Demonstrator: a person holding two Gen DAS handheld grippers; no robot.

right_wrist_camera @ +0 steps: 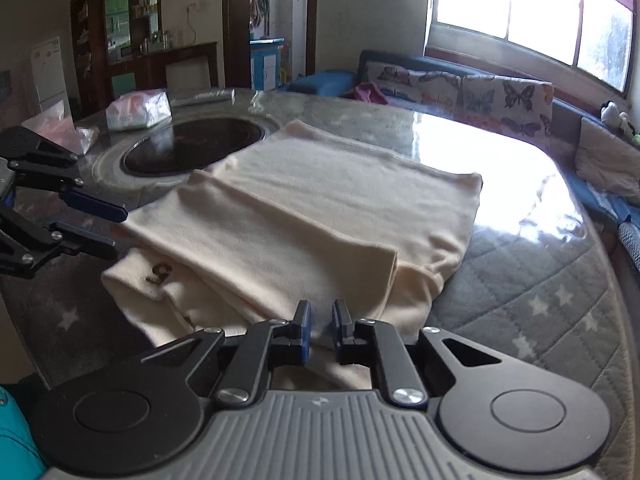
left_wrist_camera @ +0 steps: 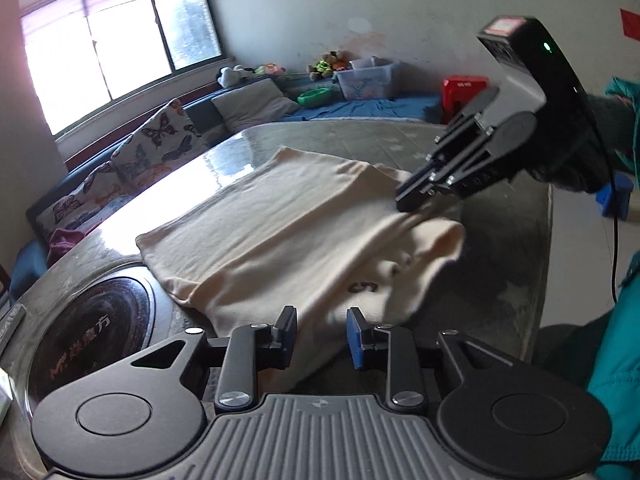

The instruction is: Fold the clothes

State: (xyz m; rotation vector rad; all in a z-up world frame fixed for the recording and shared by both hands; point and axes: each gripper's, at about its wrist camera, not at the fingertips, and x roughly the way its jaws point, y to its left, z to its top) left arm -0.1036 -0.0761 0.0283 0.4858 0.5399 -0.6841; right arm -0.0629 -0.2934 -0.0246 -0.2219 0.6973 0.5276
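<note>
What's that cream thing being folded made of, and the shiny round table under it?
The cream garment looks like soft knit cotton or fleece: matte, faintly fuzzy, draping in rounded folds. The table seems polished stone or glass-topped: it throws a hard glare from the window. The grey starred cover looks quilted fabric, judging by its stitched diamonds.
</note>
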